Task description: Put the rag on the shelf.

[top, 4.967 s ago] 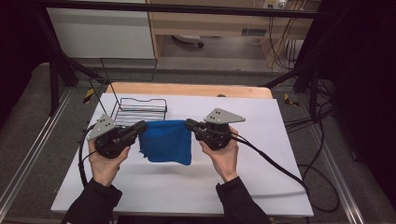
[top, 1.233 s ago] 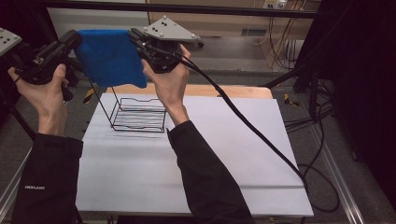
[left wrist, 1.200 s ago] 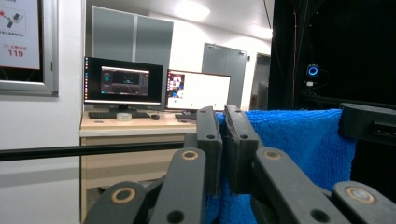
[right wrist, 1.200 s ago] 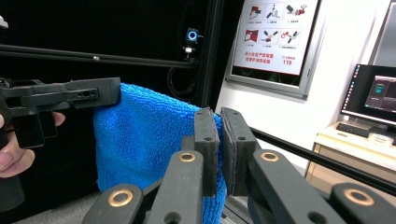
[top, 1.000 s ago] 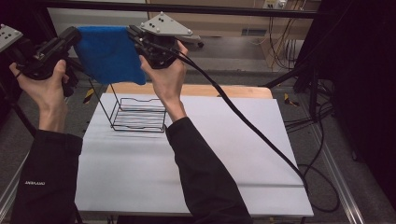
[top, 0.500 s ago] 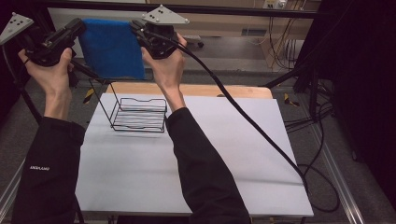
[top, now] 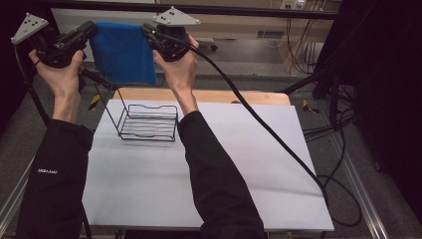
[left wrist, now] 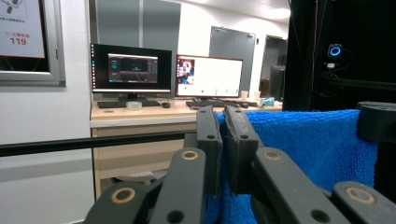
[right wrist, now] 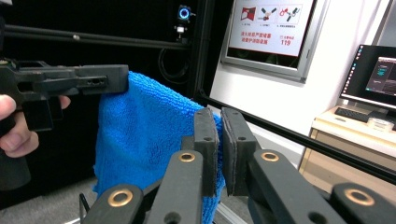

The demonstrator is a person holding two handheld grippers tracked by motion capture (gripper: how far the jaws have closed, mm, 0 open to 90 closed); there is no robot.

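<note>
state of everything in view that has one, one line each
blue towel: lifted off the table, hanging spread between the two claws
left claw: shut on a top corner of the blue towel
right claw: shut on the other top corner
wire basket: upright on the table, nothing in it
monitors: switched on

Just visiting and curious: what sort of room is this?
Probably a lab or office workroom: a desk with monitors, trailing cables, and a white table in a metal frame, holding a wire basket.

wire basket (top: 148, 122) blocks rear-left, table (top: 259, 159) open
</note>
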